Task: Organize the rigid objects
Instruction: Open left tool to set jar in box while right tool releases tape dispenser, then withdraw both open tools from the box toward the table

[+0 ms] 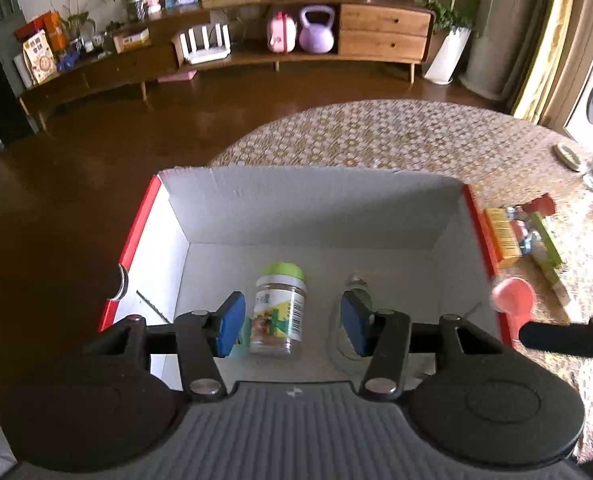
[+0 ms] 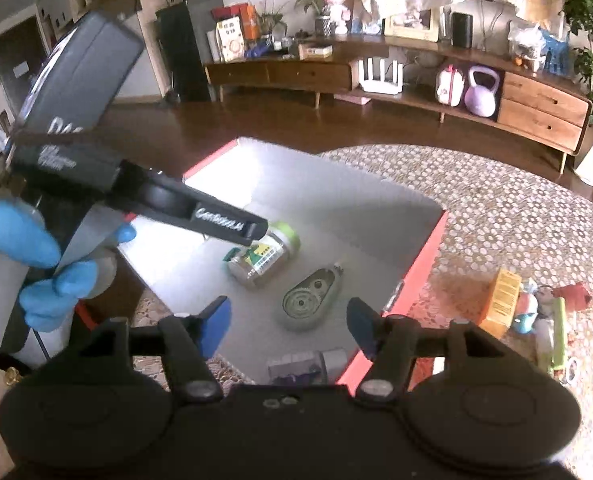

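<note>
In the left wrist view, the left gripper point(image 1: 292, 322) sits low in the centre of the frame, its blue-padded fingers point(image 1: 229, 325) spread wide apart and holding nothing. They hang inside a white cardboard box point(image 1: 304, 208) with red outer sides, which fills the middle of the picture. On the box floor a clear plastic jar point(image 1: 279, 312) with a green lid lies just right of the left pad, apart from the right one. A pale green tape dispenser point(image 1: 358, 286) shows partly behind the right pad. To the right of the box, on the patterned surface point(image 1: 396, 136), lie a yellow carton point(image 1: 503, 237), a green stick-like item point(image 1: 548, 250) and a pink round object point(image 1: 514, 296) near the box's red edge.

In the right wrist view, the right gripper point(image 2: 288, 326) occupies the lower centre, its fingers point(image 2: 216, 326) also wide open and empty, hovering over the near edge of the same box point(image 2: 420, 256). The jar point(image 2: 262, 258) lies on its side in the middle of the frame, with the tape dispenser point(image 2: 310, 298) just beside it, lower right. A clear purple-tinted item point(image 2: 302, 366) lies in the box at lower centre, too blurred to identify. The other gripper's black body reaches in from the upper left, its tip above the jar, held by a blue-gloved hand point(image 2: 40, 264) at the left edge. The yellow carton point(image 2: 502, 298) and small items lie on the surface point(image 2: 516, 216) at right.
</note>
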Tool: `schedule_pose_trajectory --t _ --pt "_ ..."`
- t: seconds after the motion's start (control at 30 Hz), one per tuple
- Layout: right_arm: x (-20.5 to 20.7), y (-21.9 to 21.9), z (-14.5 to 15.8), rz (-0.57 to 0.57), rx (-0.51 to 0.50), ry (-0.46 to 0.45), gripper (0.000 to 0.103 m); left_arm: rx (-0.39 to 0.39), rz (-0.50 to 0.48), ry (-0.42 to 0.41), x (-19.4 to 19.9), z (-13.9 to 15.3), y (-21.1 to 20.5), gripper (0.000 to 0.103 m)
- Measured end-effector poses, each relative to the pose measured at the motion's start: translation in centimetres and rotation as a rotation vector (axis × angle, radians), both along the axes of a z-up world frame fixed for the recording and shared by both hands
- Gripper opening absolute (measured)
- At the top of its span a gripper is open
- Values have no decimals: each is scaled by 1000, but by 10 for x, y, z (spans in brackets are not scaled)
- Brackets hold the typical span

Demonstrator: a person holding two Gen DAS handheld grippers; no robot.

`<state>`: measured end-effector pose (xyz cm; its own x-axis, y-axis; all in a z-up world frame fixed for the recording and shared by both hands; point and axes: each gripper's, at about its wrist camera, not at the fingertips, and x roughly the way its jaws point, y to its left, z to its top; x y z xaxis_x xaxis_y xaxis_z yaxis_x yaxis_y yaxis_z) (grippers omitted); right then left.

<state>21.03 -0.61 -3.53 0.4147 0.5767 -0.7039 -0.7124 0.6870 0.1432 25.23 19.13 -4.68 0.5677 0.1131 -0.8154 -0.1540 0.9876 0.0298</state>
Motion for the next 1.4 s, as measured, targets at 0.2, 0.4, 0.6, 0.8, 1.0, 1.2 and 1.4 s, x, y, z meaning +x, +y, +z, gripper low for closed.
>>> schedule_pose_trajectory --t 0.2,0.4,0.6,0.8,1.0,1.2,1.4 --pt "-13 -23 17 -19 42 -29 77 -3 -30 -62 -27 22 -23 53" --pt "-25 -59 29 -53 81 -45 91 -14 -70 -118 -53 36 -50 68" --pt "-31 -100 27 -95 79 -68 99 -19 -84 -171 -72 41 -81 77" --pt "-34 -140 15 -149 66 -79 101 -63 -96 -205 -81 34 -109 80" --pt "-32 -179 1 -206 33 -94 102 -79 -109 -243 -82 24 -140 80" --pt "-18 -215 -13 -258 0 -94 102 -54 -102 -289 -84 10 -181 80" --pt "5 -243 -21 -312 -33 -98 102 -26 -83 -298 -79 -12 -216 80"
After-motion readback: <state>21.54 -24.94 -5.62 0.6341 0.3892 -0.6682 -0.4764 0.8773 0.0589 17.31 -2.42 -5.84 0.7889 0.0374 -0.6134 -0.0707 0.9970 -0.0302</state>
